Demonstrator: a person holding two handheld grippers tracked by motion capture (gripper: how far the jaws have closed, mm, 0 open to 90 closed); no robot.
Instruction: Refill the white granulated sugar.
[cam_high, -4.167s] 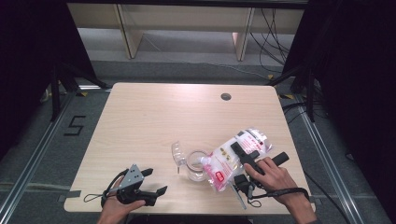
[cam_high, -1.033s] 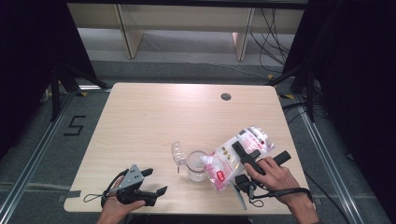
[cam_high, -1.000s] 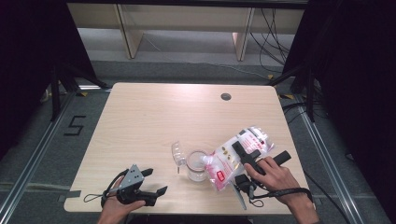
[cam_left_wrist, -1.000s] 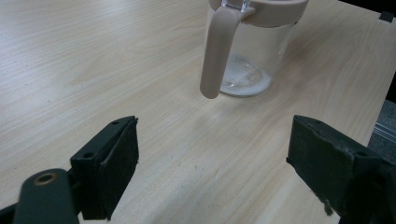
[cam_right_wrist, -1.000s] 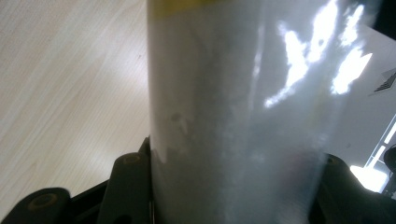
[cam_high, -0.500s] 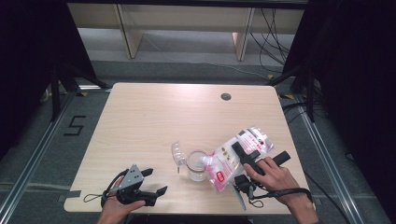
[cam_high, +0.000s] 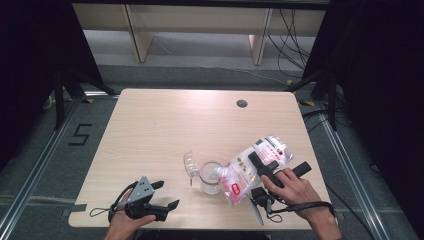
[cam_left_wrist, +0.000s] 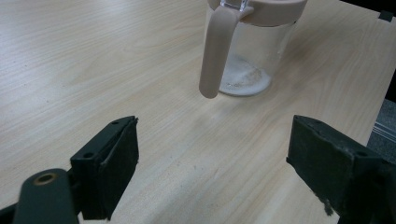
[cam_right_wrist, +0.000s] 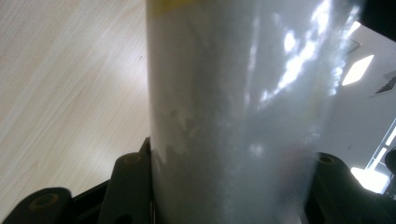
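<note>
Right gripper (cam_high: 265, 167) half-closed around tilted bag (cam_high: 252, 167), left gripper (cam_high: 167, 195) wide, empty.

Your high view is evenly lit on the bench (cam_high: 165, 130), while both sides fall to near black. Shadows under the jug (cam_high: 210, 176) are soft and short. In your right gripper view the bag (cam_right_wrist: 233, 107) sits too near to focus, milky, with ceiling-light glare on its right. Your left gripper view is sharp, its far edges slightly bent.
</note>
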